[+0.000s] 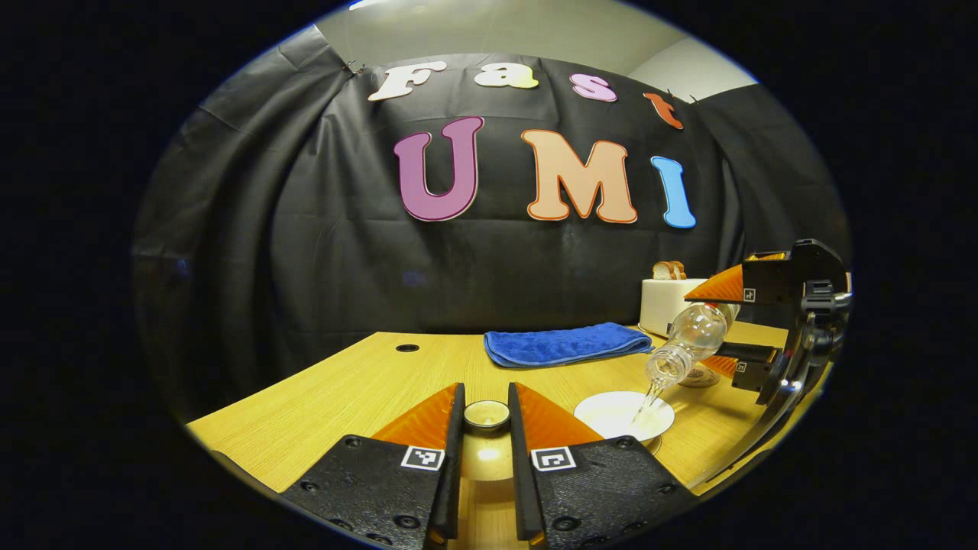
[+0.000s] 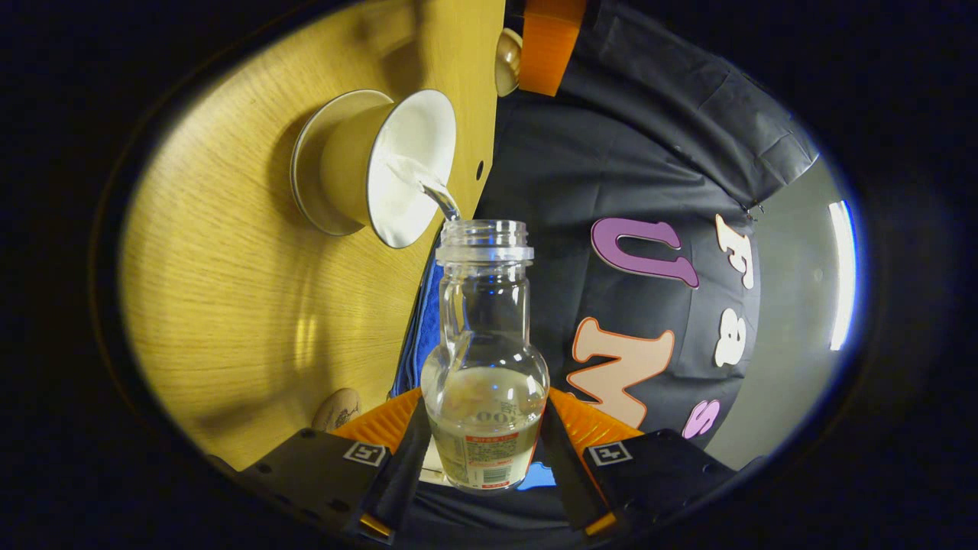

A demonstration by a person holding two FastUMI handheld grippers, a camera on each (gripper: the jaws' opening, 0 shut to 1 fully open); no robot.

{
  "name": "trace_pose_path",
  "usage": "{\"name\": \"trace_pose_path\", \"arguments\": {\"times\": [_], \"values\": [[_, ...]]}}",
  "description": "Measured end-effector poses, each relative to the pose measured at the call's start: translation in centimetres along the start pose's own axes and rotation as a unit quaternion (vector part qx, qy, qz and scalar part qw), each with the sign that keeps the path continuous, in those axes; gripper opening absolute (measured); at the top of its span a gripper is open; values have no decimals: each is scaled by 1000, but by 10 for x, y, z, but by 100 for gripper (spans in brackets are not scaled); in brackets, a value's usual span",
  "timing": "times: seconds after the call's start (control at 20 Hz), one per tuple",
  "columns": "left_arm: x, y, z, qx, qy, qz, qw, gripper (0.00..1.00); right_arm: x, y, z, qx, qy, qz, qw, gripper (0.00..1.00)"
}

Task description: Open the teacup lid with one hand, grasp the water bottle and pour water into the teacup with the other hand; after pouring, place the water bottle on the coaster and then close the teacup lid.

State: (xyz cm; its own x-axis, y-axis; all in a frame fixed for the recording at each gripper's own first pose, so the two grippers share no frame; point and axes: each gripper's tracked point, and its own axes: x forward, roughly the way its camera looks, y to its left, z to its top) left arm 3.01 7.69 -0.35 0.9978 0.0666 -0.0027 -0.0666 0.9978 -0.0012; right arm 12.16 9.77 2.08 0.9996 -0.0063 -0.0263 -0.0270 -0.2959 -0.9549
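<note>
My left gripper (image 1: pixel 487 403) is shut on the teacup lid (image 1: pixel 487 458), its round knob (image 1: pixel 487 415) between the orange fingers, held low over the table left of the cup. The white teacup (image 1: pixel 623 415) stands open on its saucer (image 2: pixel 306 164). My right gripper (image 2: pixel 485 397) is shut on the clear water bottle (image 2: pixel 485 359), tipped mouth-down toward the teacup (image 2: pixel 409 164). A thin stream of water (image 2: pixel 435 191) runs from the bottle mouth into the cup. In the left gripper view the bottle (image 1: pixel 688 340) slants down from the right gripper (image 1: pixel 718 325). A round coaster (image 1: pixel 699 376) lies just behind the bottle.
A folded blue towel (image 1: pixel 565 344) lies at the back of the wooden table (image 1: pixel 344 397). A white toaster (image 1: pixel 665 305) with bread in it stands at the back right. The table has a small cable hole (image 1: pixel 407 347). The coaster (image 2: pixel 340 409) sits near the towel's end.
</note>
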Motion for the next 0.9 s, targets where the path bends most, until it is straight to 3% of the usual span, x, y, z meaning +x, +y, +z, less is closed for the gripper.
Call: {"name": "trace_pose_path", "arguments": {"times": [0.3, 0.6, 0.9], "values": [[0, 2, 1, 0, 0, 4, 1000, 26, -6, -13, 6, -31, -6, -30, 999, 80], [-1, 3, 0, 0, 1, 7, 1000, 27, 4, -55, -5, -58, -10, -69, 996, 81], [0, 3, -1, 0, 0, 7, 1000, 27, -1, -62, -1, -77, -17, -93, 993, 81]]}}
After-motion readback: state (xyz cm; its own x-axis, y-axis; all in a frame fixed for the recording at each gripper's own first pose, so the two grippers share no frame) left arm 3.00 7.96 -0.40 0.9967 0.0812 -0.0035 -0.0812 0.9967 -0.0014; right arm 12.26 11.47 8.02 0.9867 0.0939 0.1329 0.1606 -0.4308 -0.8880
